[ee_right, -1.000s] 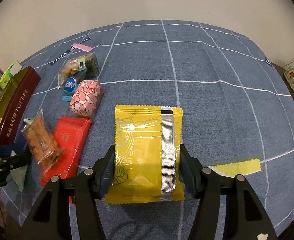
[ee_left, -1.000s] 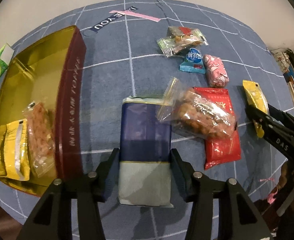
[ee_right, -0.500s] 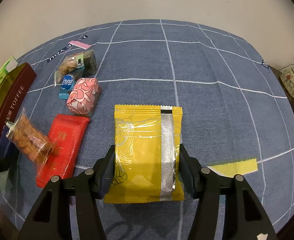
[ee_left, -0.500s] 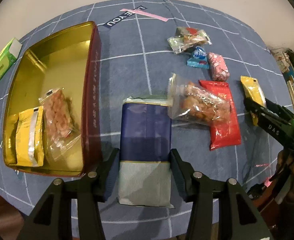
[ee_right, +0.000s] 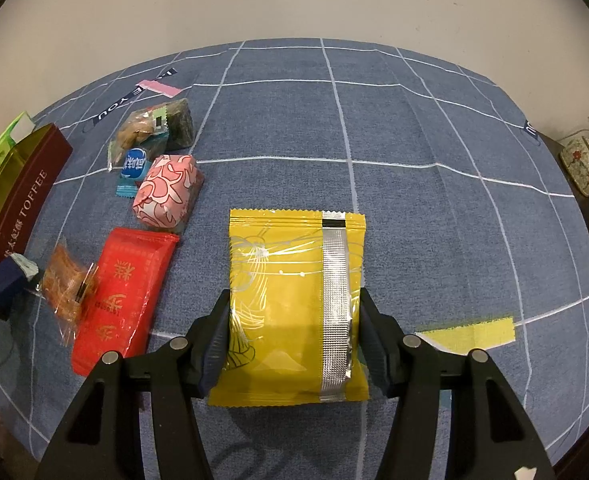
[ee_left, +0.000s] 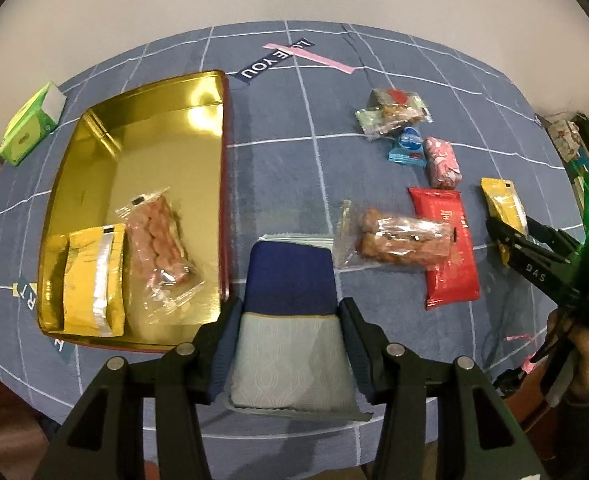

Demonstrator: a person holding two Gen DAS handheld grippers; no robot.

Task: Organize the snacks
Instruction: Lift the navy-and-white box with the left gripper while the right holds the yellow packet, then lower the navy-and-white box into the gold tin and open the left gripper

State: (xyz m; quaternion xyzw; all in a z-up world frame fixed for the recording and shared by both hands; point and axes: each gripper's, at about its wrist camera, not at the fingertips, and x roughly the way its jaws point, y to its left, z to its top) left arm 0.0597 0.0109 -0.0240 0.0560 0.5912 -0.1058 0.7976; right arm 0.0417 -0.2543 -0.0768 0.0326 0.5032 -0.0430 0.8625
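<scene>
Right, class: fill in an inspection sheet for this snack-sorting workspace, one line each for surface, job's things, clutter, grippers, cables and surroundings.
Surface: blue grid-patterned cloth over the table.
Job's things: gold tin holds a yellow packet and a clear bag of pink snacks; on the cloth lie a clear bag of brown snacks, red packet, pink wrapped snack, small blue candy and a green-edged snack bag.
Clutter: green box, pink tape strip, yellow tape strip.
Grippers: left gripper shut on blue-and-grey packet; right gripper shut on yellow foil packet.
Cables: nothing seen.
Surroundings: plain wall; books beside the table.
</scene>
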